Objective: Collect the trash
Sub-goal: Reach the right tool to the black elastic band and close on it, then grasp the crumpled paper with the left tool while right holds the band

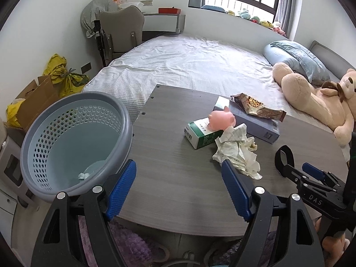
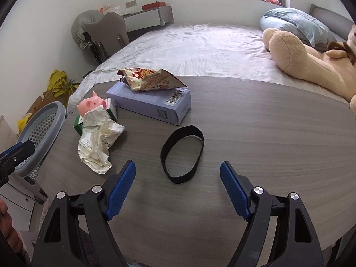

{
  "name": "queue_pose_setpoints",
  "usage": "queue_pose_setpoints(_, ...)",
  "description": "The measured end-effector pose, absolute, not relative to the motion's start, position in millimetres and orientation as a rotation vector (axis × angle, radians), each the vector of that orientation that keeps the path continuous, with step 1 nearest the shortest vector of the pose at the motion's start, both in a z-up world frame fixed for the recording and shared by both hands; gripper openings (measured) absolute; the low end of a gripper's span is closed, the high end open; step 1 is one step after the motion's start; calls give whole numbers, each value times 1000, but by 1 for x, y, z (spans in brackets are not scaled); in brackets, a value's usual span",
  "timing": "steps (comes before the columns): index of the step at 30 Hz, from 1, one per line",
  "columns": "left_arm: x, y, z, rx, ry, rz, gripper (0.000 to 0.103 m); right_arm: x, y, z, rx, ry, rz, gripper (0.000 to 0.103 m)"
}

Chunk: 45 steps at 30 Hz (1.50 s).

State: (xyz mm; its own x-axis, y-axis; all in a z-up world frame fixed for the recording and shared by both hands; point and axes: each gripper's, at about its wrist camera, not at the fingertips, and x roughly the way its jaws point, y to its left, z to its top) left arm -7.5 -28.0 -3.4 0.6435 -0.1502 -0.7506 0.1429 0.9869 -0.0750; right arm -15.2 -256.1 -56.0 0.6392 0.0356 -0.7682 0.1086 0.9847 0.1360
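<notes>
On the grey table (image 2: 244,133), crumpled paper (image 2: 98,142) lies left of centre, leaning on a green box (image 1: 201,134) under a pink pig toy (image 1: 222,119). Your left hand-held gripper (image 1: 179,182) and right hand-held gripper (image 2: 178,178) both gape empty. A careless grab could topple the pig; the basket (image 1: 73,142) waits at the left edge.

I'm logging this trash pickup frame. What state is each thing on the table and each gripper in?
left gripper: open, empty
right gripper: open, empty
waste basket: tilted, nearly empty
crumpled paper: loose on table
snack wrapper: torn open, lying on purple box
green box: lying flat
black band: flat loop
</notes>
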Motion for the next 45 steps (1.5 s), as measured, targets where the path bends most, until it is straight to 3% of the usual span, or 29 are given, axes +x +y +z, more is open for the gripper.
queue_pose_setpoints(9,5,-49,-12,0,881,-189,75,1,-258,-68,130,899,-80,76)
queue_pose_setpoints(16,12,-56,-20,6,905,-195,75,6,-256,-73,91,902,-99,67)
queue_pose_setpoints(21,15,-59,-23,7,913,-199,75,6,-254,-73,72,890,-99,47)
queue_pose_setpoints(25,16,-61,-26,12,919,-208,75,4,-254,-71,77,880,-86,20)
queue_pose_setpoints(28,16,-64,-28,16,927,-217,75,3,-257,-70,107,874,-68,14)
queue_pose_setpoints(45,28,-108,-43,20,972,-287,75,-25,-285,-50,245,827,-41,12)
